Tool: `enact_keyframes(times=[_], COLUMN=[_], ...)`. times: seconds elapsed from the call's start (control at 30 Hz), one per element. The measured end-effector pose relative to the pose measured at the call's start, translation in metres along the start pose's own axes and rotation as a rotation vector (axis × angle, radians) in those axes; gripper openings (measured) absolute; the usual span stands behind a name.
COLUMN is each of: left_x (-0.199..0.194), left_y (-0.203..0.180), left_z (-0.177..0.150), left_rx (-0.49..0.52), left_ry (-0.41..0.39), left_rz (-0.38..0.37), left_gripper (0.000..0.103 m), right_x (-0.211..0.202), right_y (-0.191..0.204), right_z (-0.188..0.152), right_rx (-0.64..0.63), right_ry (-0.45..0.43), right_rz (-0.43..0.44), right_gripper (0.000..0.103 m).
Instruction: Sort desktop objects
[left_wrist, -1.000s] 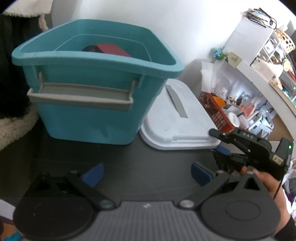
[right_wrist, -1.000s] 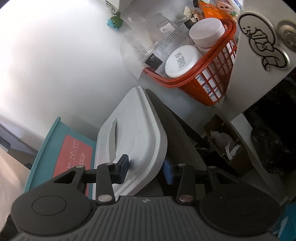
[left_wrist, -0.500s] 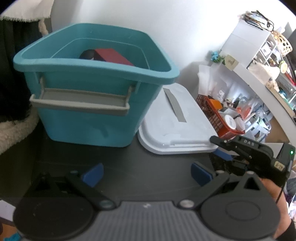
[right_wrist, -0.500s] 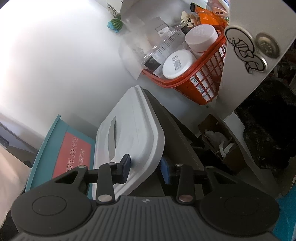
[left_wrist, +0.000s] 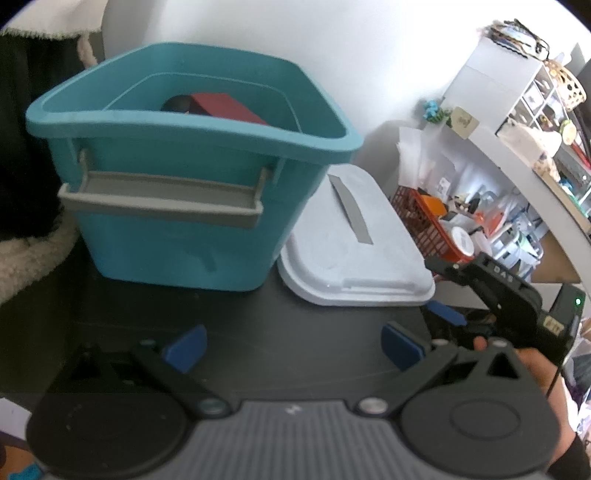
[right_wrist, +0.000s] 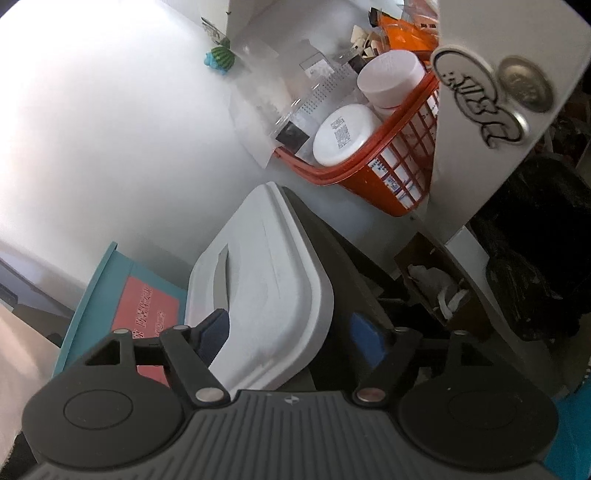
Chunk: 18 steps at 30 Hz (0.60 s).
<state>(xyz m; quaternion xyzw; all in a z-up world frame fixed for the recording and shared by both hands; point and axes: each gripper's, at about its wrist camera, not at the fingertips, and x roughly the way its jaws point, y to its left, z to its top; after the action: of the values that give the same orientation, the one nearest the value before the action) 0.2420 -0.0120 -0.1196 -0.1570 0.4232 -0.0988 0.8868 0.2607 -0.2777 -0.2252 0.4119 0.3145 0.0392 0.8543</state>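
A teal bin with a grey handle stands on the black tabletop, and a red box lies inside it. To the bin's right a white lid lies flat. My right gripper, held in a hand, is at the lid's near right corner. Seen from the right wrist, the lid has its edge between the right gripper fingers; the jaws are opening and the right pad stands clear of it. My left gripper hovers open over bare tabletop with nothing between its fingers.
An orange basket with white jars sits just beyond the lid, against a white shelf panel bearing a sticker. Cluttered shelves fill the right of the left wrist view. Cream fleece lies left of the bin. A white wall rises behind.
The right gripper's jaws have spread apart from their narrow grip on the lid's corner. The lid rests on the table. Both hands stay where they were.
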Motion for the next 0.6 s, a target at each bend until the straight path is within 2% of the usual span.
enact_keyframes(times=[0.2, 0.3, 0.37, 0.6], left_x=[0.007, 0.009, 0.009, 0.007], left_y=[-0.001, -0.003, -0.004, -0.006], left_z=[0.001, 0.000, 0.000, -0.001], left_rx=[-0.003, -0.001, 0.002, 0.008], left_ry=[0.006, 0.008, 0.010, 0.009], left_rz=[0.008, 0.010, 0.009, 0.002], left_gripper=[0.102, 0.102, 0.102, 0.102], right_x=[0.011, 0.014, 0.015, 0.005], right_y=[-0.003, 0.000, 0.002, 0.013], right_z=[0.000, 0.000, -0.001, 0.002], right_rx=[0.002, -0.016, -0.034, -0.055], right_ry=[0.013, 0.016, 0.022, 0.009], right_rz=[0.012, 0.022, 0.015, 0.008], right_gripper=[0.076, 0.066, 0.053, 0.044])
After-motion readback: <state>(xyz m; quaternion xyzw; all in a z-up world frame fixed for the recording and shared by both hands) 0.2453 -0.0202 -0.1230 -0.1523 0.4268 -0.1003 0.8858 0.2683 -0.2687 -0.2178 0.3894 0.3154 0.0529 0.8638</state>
